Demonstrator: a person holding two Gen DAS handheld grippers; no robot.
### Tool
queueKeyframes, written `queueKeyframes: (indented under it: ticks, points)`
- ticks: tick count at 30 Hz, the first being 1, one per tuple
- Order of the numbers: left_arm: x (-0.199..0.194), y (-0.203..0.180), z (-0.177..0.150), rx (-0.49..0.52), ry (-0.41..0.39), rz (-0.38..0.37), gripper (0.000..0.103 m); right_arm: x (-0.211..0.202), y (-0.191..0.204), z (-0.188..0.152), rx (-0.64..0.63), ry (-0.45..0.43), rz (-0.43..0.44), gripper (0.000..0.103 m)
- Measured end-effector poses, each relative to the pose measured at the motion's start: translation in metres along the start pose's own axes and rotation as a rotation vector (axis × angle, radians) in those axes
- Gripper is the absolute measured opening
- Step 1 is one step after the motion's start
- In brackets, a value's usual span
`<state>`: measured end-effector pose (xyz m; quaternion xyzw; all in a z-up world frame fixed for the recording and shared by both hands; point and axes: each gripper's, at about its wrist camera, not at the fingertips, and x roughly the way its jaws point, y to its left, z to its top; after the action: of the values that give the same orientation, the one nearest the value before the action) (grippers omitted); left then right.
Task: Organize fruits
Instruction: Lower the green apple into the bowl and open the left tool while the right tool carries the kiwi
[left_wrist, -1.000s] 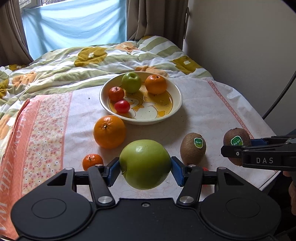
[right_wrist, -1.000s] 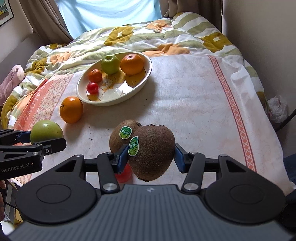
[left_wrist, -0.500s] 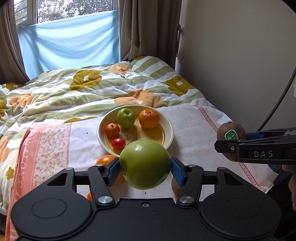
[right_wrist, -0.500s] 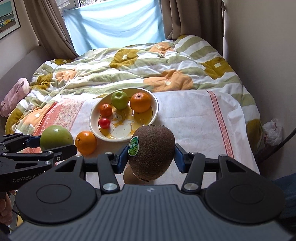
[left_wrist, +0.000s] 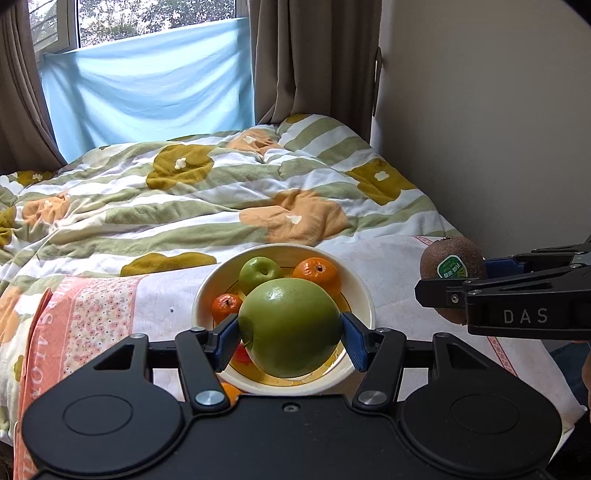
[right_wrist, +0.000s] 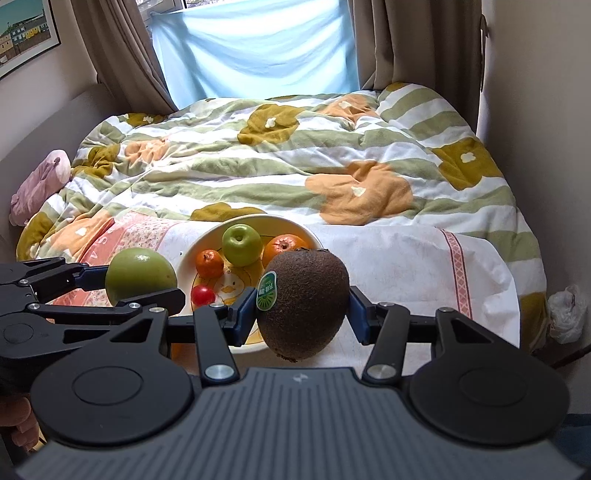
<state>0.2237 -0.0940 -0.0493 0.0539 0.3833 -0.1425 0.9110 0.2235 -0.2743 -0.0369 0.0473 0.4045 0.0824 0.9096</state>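
Both grippers loaded — left gripper (left_wrist: 290, 334) clamps big green fruit (left_wrist: 290, 326), right gripper (right_wrist: 303, 314) kiwi (right_wrist: 304, 302) — lower into bowl (left_wrist: 364, 295) gently, w/o knocking fruit inside.

White capitals "DAS" stand on the side of the black two-finger right gripper (left_wrist: 458, 291), while the round green-and-white sticker (right_wrist: 266, 290) on the fuzzy brown kiwi (right_wrist: 306, 306) carries print too small to read.
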Motion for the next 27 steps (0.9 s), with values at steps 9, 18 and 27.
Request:
queueKeyframes:
  ticks: [9, 18, 27]
  points:
    - [0.067, 0.005, 0.013, 0.012, 0.079, 0.036, 0.062, 0.055, -0.016, 0.019, -0.012, 0.073, 0.039, 0.066]
    - [0.115, -0.002, 0.007, 0.056, 0.166, 0.062, 0.062, 0.086, -0.028, 0.018, -0.012, 0.132, 0.065, 0.066]
    - [0.133, -0.009, -0.001, 0.089, 0.192, 0.075, 0.063, 0.091, -0.035, 0.012, 0.001, 0.142, 0.062, 0.066]
